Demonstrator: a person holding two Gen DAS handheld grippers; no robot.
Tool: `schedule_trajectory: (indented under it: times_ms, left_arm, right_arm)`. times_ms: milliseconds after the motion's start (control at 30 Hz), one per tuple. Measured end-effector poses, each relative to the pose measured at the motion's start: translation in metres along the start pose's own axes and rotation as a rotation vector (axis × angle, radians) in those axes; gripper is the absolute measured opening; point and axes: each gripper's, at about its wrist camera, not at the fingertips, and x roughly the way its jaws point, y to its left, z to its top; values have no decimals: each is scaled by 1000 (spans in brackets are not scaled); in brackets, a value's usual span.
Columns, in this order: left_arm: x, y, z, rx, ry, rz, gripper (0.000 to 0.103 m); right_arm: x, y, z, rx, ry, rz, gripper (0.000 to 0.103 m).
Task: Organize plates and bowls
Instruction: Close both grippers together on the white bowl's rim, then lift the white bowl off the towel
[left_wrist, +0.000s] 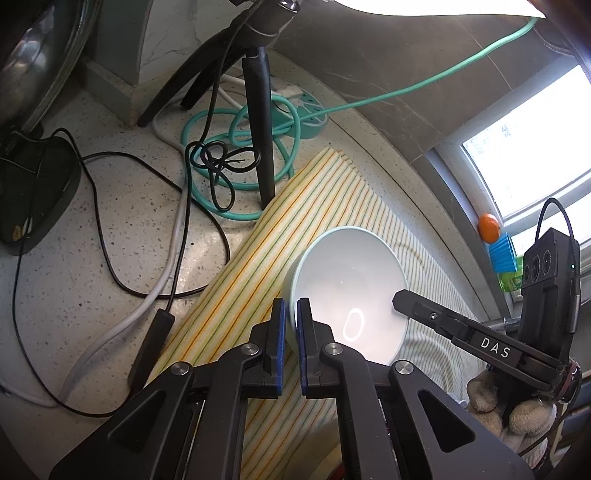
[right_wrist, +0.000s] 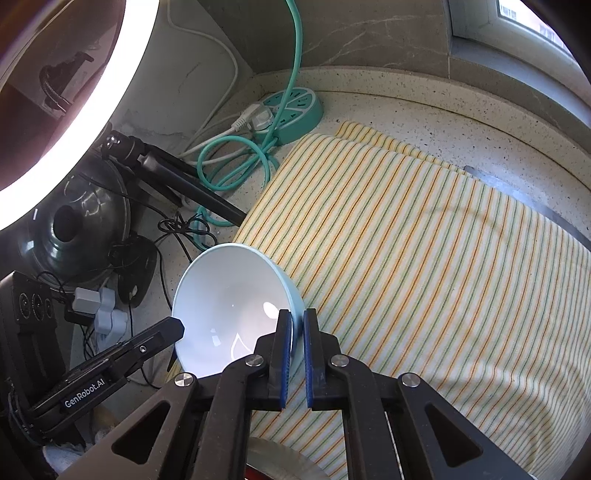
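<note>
Both tools, left tool and right tool, are clamped on opposite rim edges of the pale bowl, probably glazed, slippery, breakable, above the striped cloth.

Glossy bowl, matt black grippers, woven cloth underneath

The bowl is looking like glazed ceramic, smooth and shiny enough that it's throwing back a bright ring of light. The left gripper and right gripper are showing matt black plastic arms with brushed metal rivets and blue, rubbery-looking pads. The striped cloth is reading as soft woven fabric, lying on a speckled countertop that's looking like polished stone. The dark pot lid is gleaming, probably glass, hard to tell.
</note>
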Motion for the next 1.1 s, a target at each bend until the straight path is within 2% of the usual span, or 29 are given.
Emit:
schedule_trajectory:
  times_ms: [600,1100]
  left_arm:
    - [-27,-8,-5,29,-32,-31,4]
    - [-63,-30,-23,105,-59,-61,4]
  right_arm:
    - [-34,12,-8,-4,-48,-10,6]
    - [-80,21,-36,6,-118,-10,6]
